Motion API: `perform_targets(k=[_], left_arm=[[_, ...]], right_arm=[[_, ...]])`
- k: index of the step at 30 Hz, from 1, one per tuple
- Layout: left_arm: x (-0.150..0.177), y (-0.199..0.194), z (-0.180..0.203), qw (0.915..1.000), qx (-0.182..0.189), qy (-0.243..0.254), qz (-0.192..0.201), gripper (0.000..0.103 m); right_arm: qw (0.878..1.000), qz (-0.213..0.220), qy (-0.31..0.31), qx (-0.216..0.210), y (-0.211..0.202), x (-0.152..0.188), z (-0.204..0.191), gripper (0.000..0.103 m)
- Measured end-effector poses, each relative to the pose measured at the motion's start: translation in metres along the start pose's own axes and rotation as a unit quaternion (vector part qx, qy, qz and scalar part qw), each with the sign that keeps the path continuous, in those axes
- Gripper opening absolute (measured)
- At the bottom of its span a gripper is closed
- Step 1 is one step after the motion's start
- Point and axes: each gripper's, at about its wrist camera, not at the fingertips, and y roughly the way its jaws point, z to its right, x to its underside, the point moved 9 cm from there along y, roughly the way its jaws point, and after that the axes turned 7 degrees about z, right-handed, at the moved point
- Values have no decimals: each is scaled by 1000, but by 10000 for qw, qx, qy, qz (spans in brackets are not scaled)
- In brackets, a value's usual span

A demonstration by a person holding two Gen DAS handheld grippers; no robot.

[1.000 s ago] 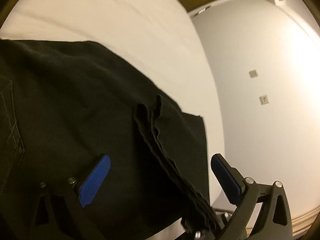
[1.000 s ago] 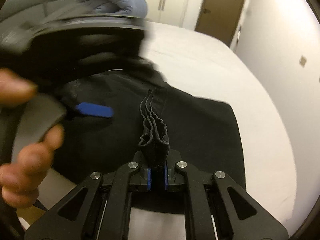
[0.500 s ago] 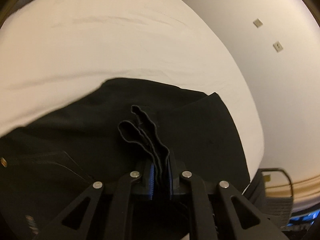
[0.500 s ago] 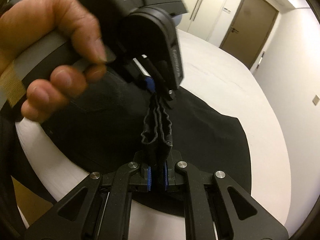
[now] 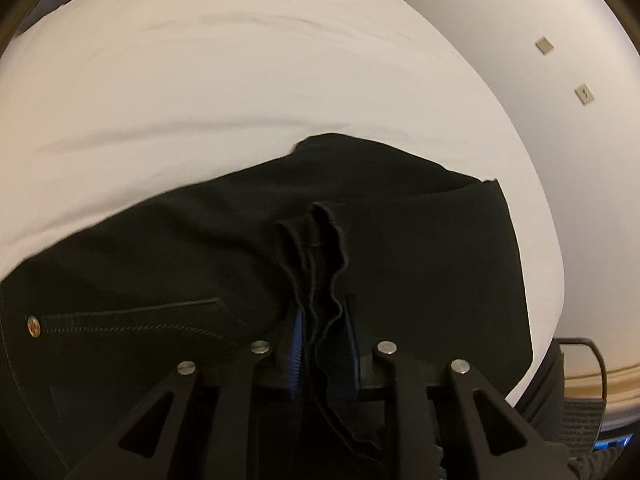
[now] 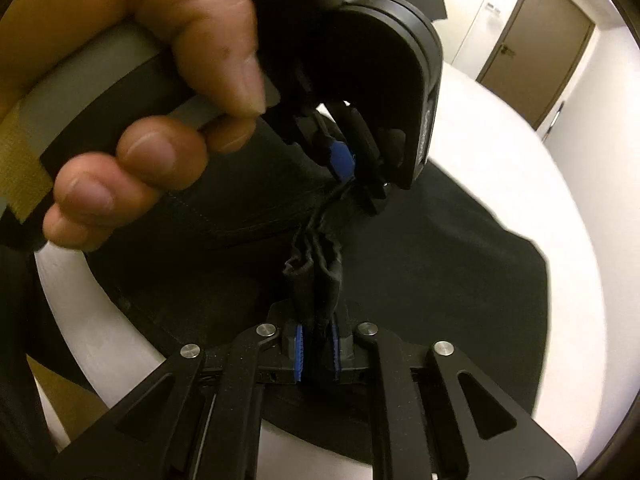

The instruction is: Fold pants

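Black pants (image 5: 420, 280) lie on a white bed (image 5: 240, 80); a pocket seam and a brass rivet (image 5: 33, 323) show at the left. My left gripper (image 5: 325, 354) is shut on a bunched, layered edge of the pants (image 5: 316, 264). My right gripper (image 6: 317, 346) is shut on the same bunched edge (image 6: 316, 268), which rises from its blue pads. In the right wrist view the left gripper (image 6: 348, 168) shows just beyond, held by a bare hand (image 6: 132, 92), pinching the same fabric a short way along. The pants (image 6: 440, 280) spread below on the bed (image 6: 520, 168).
A white wall (image 5: 580, 160) with two small plates stands right of the bed. A dark basket-like object (image 5: 580, 392) sits by the bed's lower right edge. A brown door (image 6: 536, 52) is at the far end of the room.
My left gripper was open a second ago, then closed on the bunched edge next to the right gripper. Both now hold it, and the left gripper has come closer to the right one.
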Motion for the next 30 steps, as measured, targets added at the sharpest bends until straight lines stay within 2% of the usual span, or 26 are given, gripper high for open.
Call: perform_targets(k=[2,4,5,6,8,11,13,16,17,20,22,24,26,29,30], left_arm=[[1,-6,-6,9999,-11,-84,72,30],[-1,-18,-14,9994,-271,2,211,57],[-5,-29,-19,9979,-506,71,393,62],[-9,-43,-24,9948,-801,134,615,70],[-16,-64,-28,9890,-1115,210,945,71],[-15,-85,-9,9845,-1049,420,1338,71],[-10,-86,10,9817,-1018,737,1430,71],[10,-65,27,9836,-947,974,1188,71],[21,-52,33,9862,-903,931,1030,71],[60,-25,34,9907,-910,781,640,71],[74,-23,37,9878,-1085,846,732,70],[84,-27,37,9867,-1133,801,848,70],[89,-30,36,9877,-1108,684,865,70],[93,-30,37,9876,-1153,676,823,71],[94,-28,39,9877,-1164,670,799,71]], right_arm=[[9999,-48,94,-25,0,9,1,12],[9992,-48,309,-238,-10,15,6,15],[9978,-102,469,-451,-16,17,10,23],[9945,-120,726,-749,-26,21,15,36],[9808,143,1385,-1366,-62,22,29,51],[9579,235,2164,-1875,-87,30,66,51],[9313,217,2876,-2225,-95,35,106,51],[8886,307,3885,-2419,-86,51,185,48],[8690,324,4213,-2576,-82,58,211,44],[8315,325,4751,-2860,-72,66,253,42],[8114,229,4956,-3089,-46,73,274,42],[8090,133,5032,-3036,-27,80,292,42],[7953,45,5187,-3138,-3,86,301,42],[7984,-72,5158,-3105,34,99,321,41],[7972,-179,5177,-3102,52,106,320,36]])
